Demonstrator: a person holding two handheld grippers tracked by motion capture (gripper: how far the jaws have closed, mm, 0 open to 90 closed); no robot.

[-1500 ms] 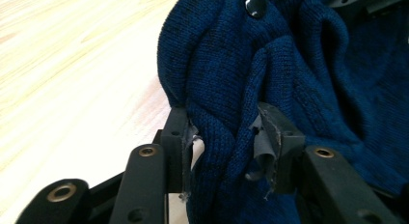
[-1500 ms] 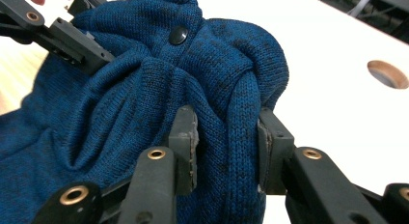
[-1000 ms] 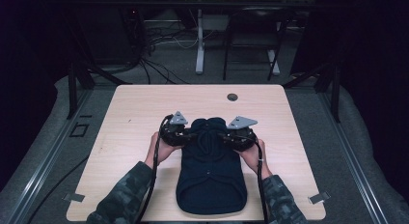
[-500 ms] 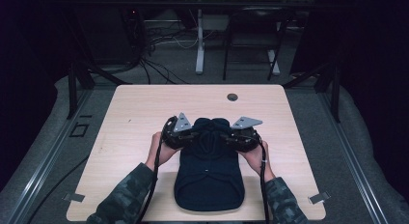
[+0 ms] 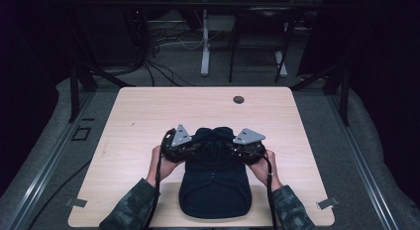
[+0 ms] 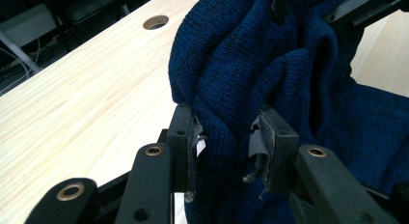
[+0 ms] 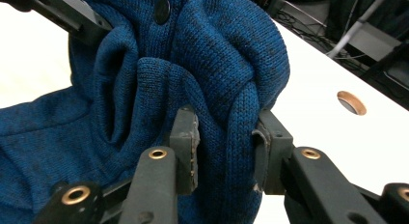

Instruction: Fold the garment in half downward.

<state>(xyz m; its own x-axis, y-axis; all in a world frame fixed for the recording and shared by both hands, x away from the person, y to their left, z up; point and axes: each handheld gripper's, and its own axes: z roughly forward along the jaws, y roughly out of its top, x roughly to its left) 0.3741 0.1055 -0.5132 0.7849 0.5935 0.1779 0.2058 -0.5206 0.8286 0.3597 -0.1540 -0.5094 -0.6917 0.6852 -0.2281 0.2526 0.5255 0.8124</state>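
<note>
Pale wooden table (image 5: 148, 116) (round hole (image 5: 238, 99)) on grey floor (image 5: 44, 155)

Pale wooden table (image 5: 148, 116), round cable hole (image 5: 238, 99) (far edge), floor cables (image 5: 163, 39)

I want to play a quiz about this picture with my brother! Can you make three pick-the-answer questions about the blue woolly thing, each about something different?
1. Where is the round hole in the table?
A. past the knitted garment, toward the far edge
B. under the person's sleeve
C. at the near left corner

2. What colour is the knitted garment?
A. red
B. dark blue
C. yellow

3. What is the left gripper doing?
A. lying open beside the garment
B. holding a cup
C. pinching a fold of the garment

Answers:
1. A, the round hole lies beyond the knitted garment on the table.
2. B, the knit shows dark blue in both gripper views.
3. C, a thick fold sits clamped in the left gripper, and the right gripper grips one likewise.
</note>
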